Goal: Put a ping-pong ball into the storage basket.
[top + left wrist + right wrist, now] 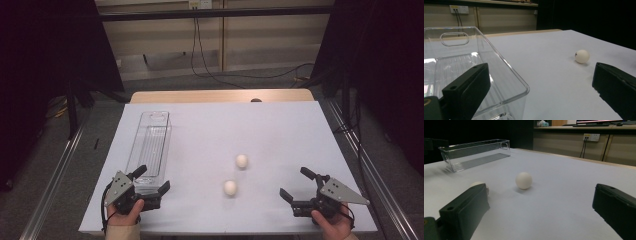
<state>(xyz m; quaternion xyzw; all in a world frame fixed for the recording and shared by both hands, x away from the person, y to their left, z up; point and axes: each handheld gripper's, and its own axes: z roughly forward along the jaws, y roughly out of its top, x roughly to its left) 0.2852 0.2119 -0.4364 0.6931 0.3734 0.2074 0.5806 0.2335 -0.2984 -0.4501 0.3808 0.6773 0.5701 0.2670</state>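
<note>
A long clear plastic bin lies lengthwise on the left of the white table. Two white balls rest right of it, one farther and one nearer. My left gripper is at the bin's near end, open and holding nothing. In the left gripper view one jaw overlaps the bin's near corner, and a ball lies ahead to the right. My right gripper stands open near the front right. In its own view one ball lies ahead, and another ball peeks from behind the left jaw.
A wooden strip edges the table's far side. Black curtains hang at both sides, and metal rails run along the floor. Cables trail on the floor behind the table. The bin has nothing in it.
</note>
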